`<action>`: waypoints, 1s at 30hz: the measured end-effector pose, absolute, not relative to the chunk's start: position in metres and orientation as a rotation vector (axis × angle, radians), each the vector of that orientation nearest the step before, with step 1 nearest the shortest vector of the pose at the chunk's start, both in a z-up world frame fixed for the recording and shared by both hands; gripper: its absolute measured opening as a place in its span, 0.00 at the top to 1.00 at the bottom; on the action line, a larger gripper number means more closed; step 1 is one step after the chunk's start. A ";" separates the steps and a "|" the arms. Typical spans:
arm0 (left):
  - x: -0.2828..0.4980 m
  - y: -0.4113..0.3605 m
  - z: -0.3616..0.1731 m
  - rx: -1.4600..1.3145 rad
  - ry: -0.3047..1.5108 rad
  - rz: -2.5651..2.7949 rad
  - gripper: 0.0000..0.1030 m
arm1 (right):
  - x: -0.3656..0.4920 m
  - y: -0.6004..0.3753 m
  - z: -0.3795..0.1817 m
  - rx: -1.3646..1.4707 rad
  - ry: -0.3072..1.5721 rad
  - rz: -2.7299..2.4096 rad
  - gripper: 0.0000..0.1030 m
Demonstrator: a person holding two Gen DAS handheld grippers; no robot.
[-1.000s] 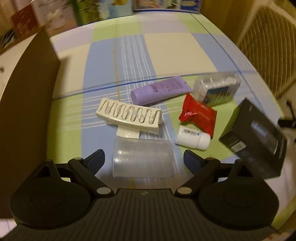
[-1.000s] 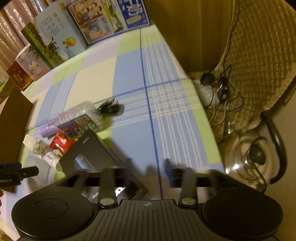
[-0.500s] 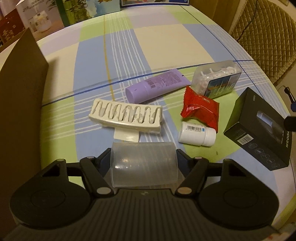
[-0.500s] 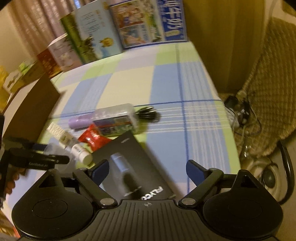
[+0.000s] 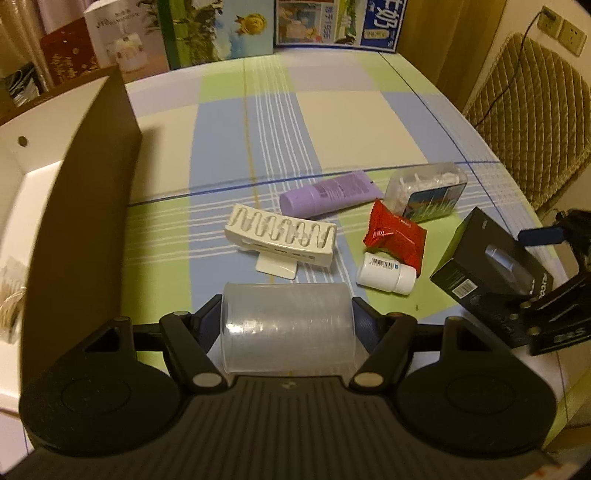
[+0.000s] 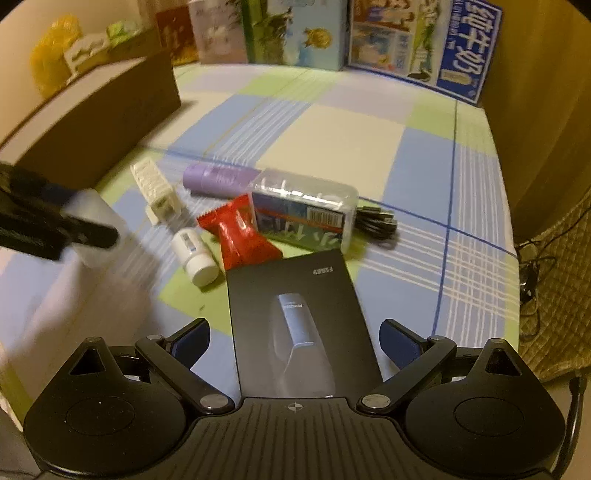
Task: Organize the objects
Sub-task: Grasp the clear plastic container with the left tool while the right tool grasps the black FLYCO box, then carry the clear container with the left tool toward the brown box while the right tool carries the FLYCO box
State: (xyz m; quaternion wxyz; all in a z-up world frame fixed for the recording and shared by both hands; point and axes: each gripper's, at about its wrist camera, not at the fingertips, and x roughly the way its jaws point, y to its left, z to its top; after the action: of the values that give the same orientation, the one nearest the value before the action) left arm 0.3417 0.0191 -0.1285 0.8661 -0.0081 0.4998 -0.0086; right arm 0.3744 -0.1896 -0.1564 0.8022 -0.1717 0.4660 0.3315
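A checked tablecloth [image 5: 351, 122] covers the table, with cartons [image 5: 221, 33] standing along its far edge and a brown-walled box [image 5: 85, 177] open at the left. Loose on the cloth lie a black box [image 6: 295, 325], a clear case [image 6: 306, 214], a purple tube [image 5: 328, 194], a white rack [image 5: 284, 236], a red packet [image 5: 395, 232], a white bottle [image 5: 384, 275] and a black cable [image 6: 376, 221] just beside the case.

The black box lies flat, its long axis running away from the right wrist camera, label end farthest. The clear cup [image 5: 288, 328] lies on its side, long axis running away from the left wrist camera, near the rack.

The left gripper [image 5: 288, 321] has just closed its jaws, and both pads press the cup's sides. The right gripper [image 6: 295, 336] has just been opening and stands wide, a finger on each side of the black box, neither pad touching it.
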 end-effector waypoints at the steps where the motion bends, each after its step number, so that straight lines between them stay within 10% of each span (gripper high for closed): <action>1: 0.339 0.020 -0.125 -0.022 1.040 -0.016 0.33 | 0.375 -0.188 -0.159 -0.378 1.008 0.708 0.07; 9: 0.323 0.023 -0.100 -0.027 0.982 -0.019 0.33 | 0.372 -0.184 -0.166 -0.426 1.008 0.654 0.22; 30: 0.284 0.063 -0.045 -0.026 0.847 -0.008 0.33 | 0.323 -0.154 -0.089 -0.227 0.918 0.689 0.24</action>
State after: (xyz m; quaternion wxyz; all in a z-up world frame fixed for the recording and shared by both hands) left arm 0.2839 0.0632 -0.0453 0.9116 -0.0124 0.4109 -0.0036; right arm 0.3227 -0.1539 -0.0894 0.8336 -0.1072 0.4334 0.3252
